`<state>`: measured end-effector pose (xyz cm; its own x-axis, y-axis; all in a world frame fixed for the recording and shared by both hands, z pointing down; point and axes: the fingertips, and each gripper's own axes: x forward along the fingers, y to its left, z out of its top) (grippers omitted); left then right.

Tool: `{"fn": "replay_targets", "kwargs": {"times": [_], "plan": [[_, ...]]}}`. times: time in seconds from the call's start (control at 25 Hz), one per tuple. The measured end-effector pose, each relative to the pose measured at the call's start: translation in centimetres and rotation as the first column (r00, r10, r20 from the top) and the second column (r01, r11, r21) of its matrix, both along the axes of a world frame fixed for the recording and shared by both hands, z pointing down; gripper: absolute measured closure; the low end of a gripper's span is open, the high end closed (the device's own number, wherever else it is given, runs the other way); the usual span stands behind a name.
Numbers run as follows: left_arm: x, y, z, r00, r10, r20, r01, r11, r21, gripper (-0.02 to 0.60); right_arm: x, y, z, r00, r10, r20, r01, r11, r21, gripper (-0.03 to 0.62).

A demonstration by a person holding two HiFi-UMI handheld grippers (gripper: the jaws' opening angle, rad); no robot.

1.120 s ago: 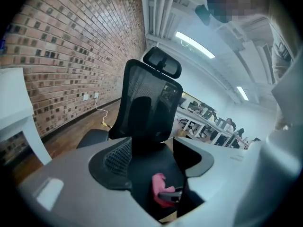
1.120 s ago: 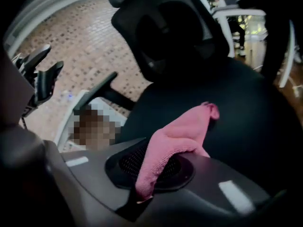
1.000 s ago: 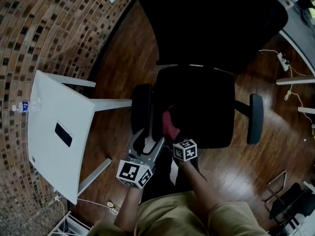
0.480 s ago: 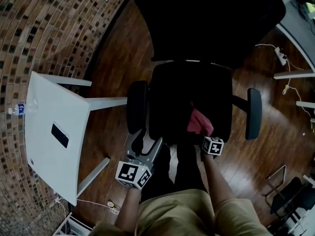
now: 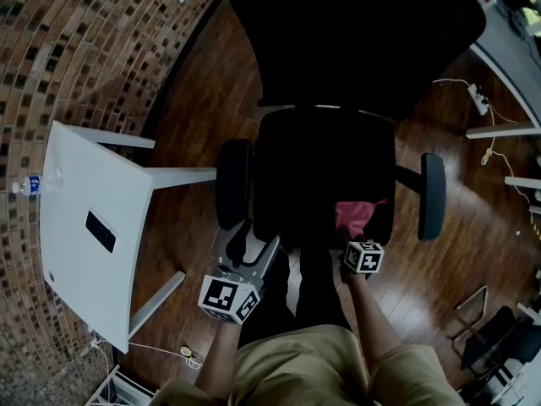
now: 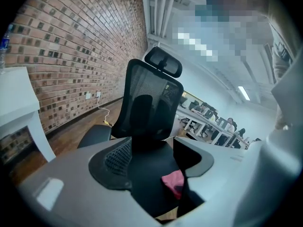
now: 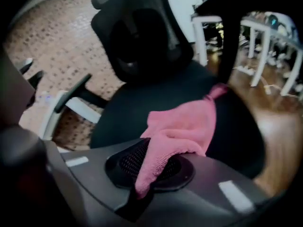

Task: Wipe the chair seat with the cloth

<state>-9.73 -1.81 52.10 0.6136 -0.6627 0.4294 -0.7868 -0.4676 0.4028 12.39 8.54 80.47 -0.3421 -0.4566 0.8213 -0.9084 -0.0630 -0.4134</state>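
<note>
— Where is the cloth found at this moment?

— The pink cloth (image 5: 355,215) is seen on the chair seat (image 5: 321,159), at its near right part, close to the right armrest (image 5: 433,194). One end of it is clenched by the right tool (image 7: 150,170), whose jaws are closed on the fabric. The rest is spread out over the black seat, away from the tool.

— And how is the other tool held?

— The left tool (image 6: 152,168) is released. Its jaws are kept apart and nothing is pressed between them. Through the gap only the seat, the cloth further away and the mesh backrest (image 6: 151,103) can be seen. In the head view this tool is placed at the near left of the chair, just beside the near end of the left armrest (image 5: 232,180). Whether the armrest is touched cannot be told.

— What is found beside the chair?

— A white counter (image 5: 84,176) is set at the left, on the wooden floor (image 5: 203,100), near the left armrest. A dark flat object (image 5: 100,231) is laid on its top, and a small bottle (image 5: 32,183) is seen at its left edge. Behind it, a brick wall (image 5: 68,49) is seen at the far left.
</note>
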Motion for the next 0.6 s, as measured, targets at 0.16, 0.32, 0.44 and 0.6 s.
{"fn": "replay_targets", "kwargs": {"times": [0.16, 0.32, 0.44, 0.6], "plan": [[-2.0, 0.4, 0.0, 0.999, -0.028, 0.029, 0.029, 0.999, -0.014, 0.324, -19.9, -1.1, -1.7, 0.905, -0.278, 0.320, 0.266, 0.960, 0.083, 0.577], [-3.8, 0.6, 0.3, 0.997, -0.047, 0.057, 0.048, 0.999, -0.018, 0.325, -29.3, -0.6, -0.1, 0.854, -0.322, 0.409, 0.333, 0.942, 0.047, 0.577], [-4.0, 0.7, 0.7, 0.997, -0.051, 0.058, 0.053, 0.998, -0.028, 0.325, -27.3, -0.2, 1.3, 0.867, -0.338, 0.366, 0.348, 0.937, 0.041, 0.577], [-2.7, 0.8, 1.0, 0.999, -0.038, 0.026, 0.039, 0.999, -0.032, 0.327, -14.2, 1.6, 2.5, 0.972, -0.125, 0.197, 0.131, 0.991, -0.021, 0.577]]}}
